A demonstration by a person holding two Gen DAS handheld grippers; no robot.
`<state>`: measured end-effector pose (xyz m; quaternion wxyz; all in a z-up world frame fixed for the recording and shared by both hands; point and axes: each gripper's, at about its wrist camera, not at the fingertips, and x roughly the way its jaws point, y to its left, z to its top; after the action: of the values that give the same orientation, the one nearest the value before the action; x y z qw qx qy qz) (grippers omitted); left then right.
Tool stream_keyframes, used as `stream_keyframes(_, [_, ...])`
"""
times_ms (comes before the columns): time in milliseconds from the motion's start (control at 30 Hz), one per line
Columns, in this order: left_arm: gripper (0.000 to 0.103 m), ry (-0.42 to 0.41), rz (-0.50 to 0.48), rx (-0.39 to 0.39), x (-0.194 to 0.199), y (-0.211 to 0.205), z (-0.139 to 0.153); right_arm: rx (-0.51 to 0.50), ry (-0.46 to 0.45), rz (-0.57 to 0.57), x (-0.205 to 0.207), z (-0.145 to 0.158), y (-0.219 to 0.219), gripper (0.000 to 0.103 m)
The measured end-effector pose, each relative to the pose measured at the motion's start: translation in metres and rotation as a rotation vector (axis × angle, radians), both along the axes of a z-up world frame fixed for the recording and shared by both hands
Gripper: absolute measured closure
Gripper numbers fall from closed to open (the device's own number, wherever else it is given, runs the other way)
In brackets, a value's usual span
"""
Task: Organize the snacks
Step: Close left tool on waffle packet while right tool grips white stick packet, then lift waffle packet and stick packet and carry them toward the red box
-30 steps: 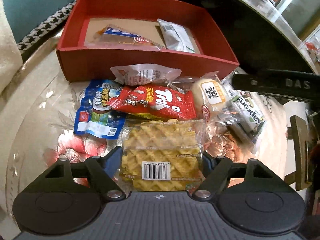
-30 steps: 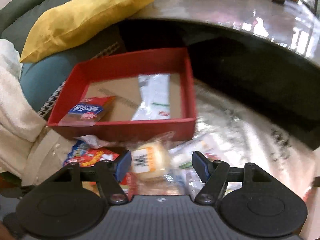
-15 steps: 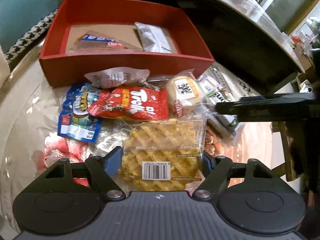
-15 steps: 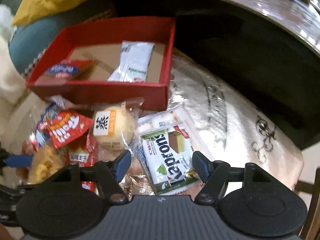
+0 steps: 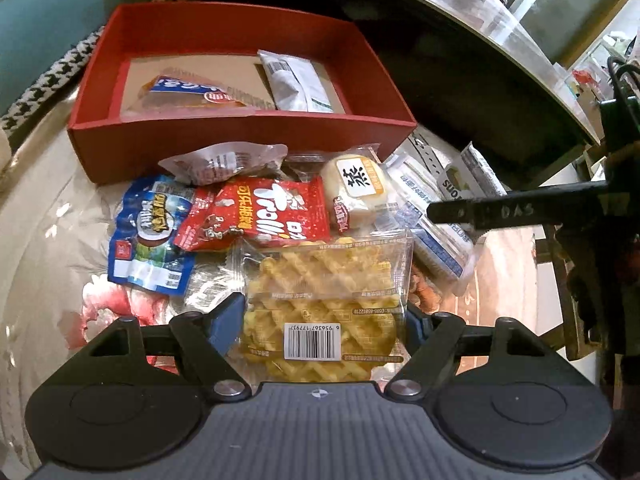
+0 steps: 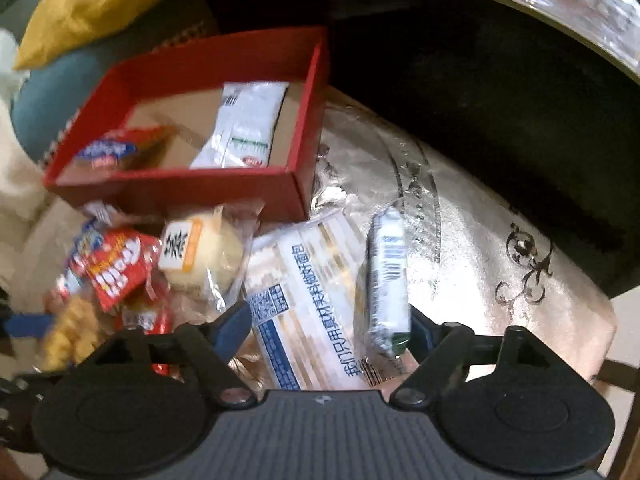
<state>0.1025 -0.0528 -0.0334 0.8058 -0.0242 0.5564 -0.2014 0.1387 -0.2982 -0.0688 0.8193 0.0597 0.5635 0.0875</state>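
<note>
A clear pack of yellow waffles sits between the blue pads of my left gripper, which is shut on it just above the snack pile. Behind it lie a red packet, a blue packet and a wrapped round bun. The red box holds a blue-and-orange packet and a white one. My right gripper hangs low over a white bread pack and a green-and-white wafer packet lying on its edge. Its jaws are opening, and the pads do not press on either.
The snacks lie on a floral cloth. A yellow cushion and a teal seat are behind the box. A glossy curved tabletop overhangs a dark gap at the back right. A wooden frame stands at the right.
The right gripper has come down and to the right over the pile, and its jaws stand wider. The wafer packet, label up before, now lies on its edge. The left gripper keeps the waffles.
</note>
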Motion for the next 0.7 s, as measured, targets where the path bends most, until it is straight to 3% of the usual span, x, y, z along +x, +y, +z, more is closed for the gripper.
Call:
stream_keyframes(200, [0.020, 0.015, -0.014, -0.008, 0.002, 0.000, -0.003, 0.099, 0.052, -0.209, 0.006, -0.015, -0.039, 0.066])
stream_keyframes(300, [0.020, 0.009, -0.019, -0.002, 0.002, -0.003, -0.003, 0.102, 0.042, -0.263, 0.005, -0.014, -0.045, 0.082])
stream_keyframes(400, [0.020, -0.007, -0.019, 0.009, 0.001, -0.004, -0.003, 0.105, 0.005, -0.294, 0.002, -0.006, -0.051, 0.088])
stream_keyframes(700, [0.020, -0.011, -0.016, 0.014, -0.001, -0.006, -0.003, 0.176, 0.002, -0.338, -0.004, -0.007, -0.056, 0.088])
